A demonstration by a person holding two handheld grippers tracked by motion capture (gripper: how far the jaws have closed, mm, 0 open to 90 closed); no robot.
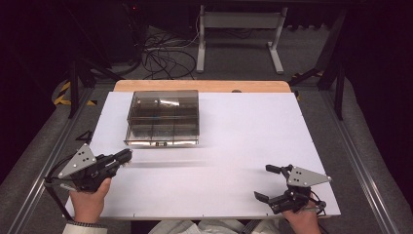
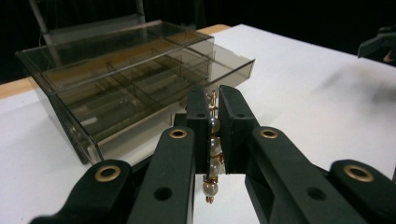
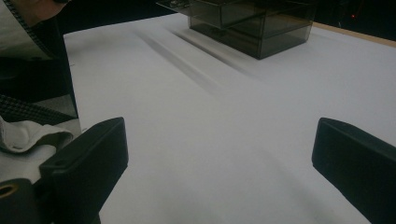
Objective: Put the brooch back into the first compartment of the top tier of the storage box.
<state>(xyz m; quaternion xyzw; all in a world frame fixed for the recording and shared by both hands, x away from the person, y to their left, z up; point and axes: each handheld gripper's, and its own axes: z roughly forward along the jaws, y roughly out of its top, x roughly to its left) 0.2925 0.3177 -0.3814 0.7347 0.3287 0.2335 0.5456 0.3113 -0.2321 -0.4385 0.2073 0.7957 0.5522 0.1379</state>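
My left gripper (image 1: 125, 156) (image 2: 214, 116) hovers at the table's front left, shut on a string of pearl beads with gold links (image 2: 213, 161) that hangs between its pads. A smoky clear plastic organizer box (image 1: 163, 117) (image 2: 130, 88) (image 3: 247, 23) with several compartments stands on the white table just beyond that gripper. My right gripper (image 1: 268, 183) (image 3: 219, 154) rests near the front right edge, its jaws wide apart with nothing between them.
The white tabletop (image 1: 243, 131) spreads between the two grippers, with a wooden strip (image 1: 204, 86) along its far edge. Cables (image 1: 163, 56) and a white metal stand (image 1: 241, 29) sit on the floor behind. A person's sleeve (image 3: 28, 135) lies near the right gripper.
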